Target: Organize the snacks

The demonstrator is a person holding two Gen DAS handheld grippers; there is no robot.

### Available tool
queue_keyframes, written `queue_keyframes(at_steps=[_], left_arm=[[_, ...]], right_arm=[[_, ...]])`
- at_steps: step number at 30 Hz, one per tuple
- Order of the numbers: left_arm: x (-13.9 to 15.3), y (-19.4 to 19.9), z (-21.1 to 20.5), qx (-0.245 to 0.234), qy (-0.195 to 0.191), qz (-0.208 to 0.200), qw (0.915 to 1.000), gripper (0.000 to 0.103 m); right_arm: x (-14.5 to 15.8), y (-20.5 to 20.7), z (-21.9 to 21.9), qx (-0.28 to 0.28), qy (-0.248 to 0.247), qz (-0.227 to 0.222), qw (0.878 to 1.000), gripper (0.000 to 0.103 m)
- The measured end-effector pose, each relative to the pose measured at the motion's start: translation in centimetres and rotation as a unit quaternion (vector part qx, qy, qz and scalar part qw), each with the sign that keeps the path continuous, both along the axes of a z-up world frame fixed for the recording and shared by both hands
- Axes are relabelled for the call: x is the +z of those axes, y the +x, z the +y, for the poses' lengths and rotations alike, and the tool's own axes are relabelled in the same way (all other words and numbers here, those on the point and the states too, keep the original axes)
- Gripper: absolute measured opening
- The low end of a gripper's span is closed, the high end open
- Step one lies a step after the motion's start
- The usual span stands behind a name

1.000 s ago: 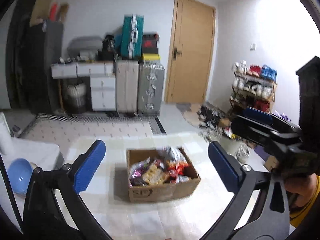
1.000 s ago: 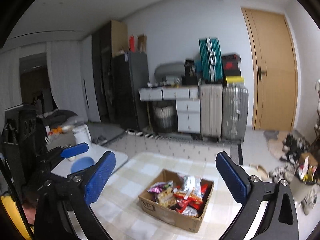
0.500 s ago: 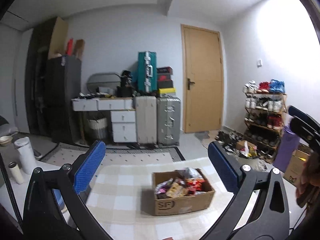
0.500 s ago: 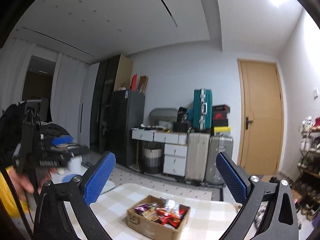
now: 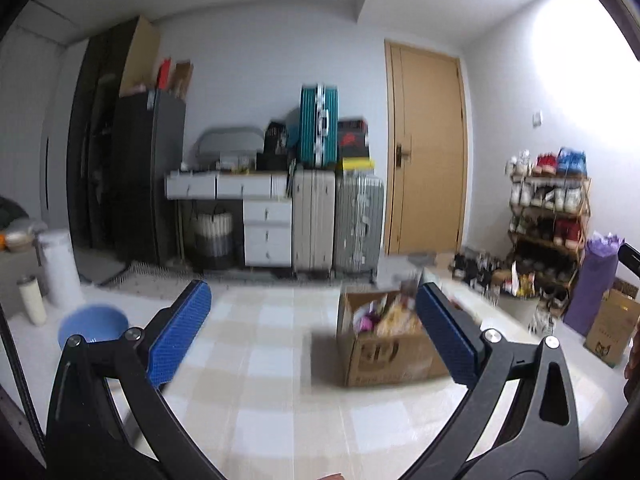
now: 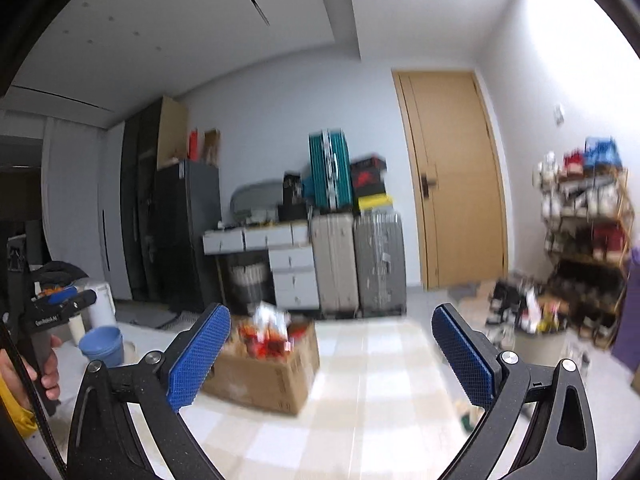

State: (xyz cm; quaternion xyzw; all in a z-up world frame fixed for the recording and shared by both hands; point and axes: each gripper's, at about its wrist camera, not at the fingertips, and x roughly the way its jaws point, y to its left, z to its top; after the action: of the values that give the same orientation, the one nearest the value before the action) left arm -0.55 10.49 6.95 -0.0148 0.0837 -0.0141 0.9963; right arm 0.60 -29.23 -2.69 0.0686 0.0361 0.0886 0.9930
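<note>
Seen from the left wrist, far left: a white jar and a small white bottle standing behind a blue bowl, all beside the checked cloth of the counter. Left tool spread wide, blue pads well apart, nothing between them. Further right, a cardboard box of snack packets sitting on the cloth, its right end partly hidden behind the right pad; packets blurred, not told apart. At the far right edge of this view only: a purple bag and a brown carton with a cat print on the floor below the shoe rack. From the right wrist, far left: the person's left hand wrapped round the handle of the other tool, a sight missing from the left view, with the blue bowl just beyond it. Right tool likewise gaping wide and empty, pads far apart. Box here lying left of centre, its near left corner covered by the left pad, red packets heaped above the rim. Behind, in both views: black fridge, white drawers, grey suitcases topped by a teal one, then a wooden door.
</note>
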Motion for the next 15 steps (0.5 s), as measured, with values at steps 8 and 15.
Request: queue_keyframes(at_steps=[8,15], left_arm=[[-10.8,7.2,-2.7,0.0,0.011,0.122,0.9925,0.102],[-14.6,11.3,-4.4,-0.004,-0.006,0.136,0.9907,0.102]], right_arm=[[-7.0,6.7,2.8,0.02,0.001,0.073,0.997,0.103],[-8.6,10.1,5.1,0.023,-0.033,0.088,0.995,0.102]])
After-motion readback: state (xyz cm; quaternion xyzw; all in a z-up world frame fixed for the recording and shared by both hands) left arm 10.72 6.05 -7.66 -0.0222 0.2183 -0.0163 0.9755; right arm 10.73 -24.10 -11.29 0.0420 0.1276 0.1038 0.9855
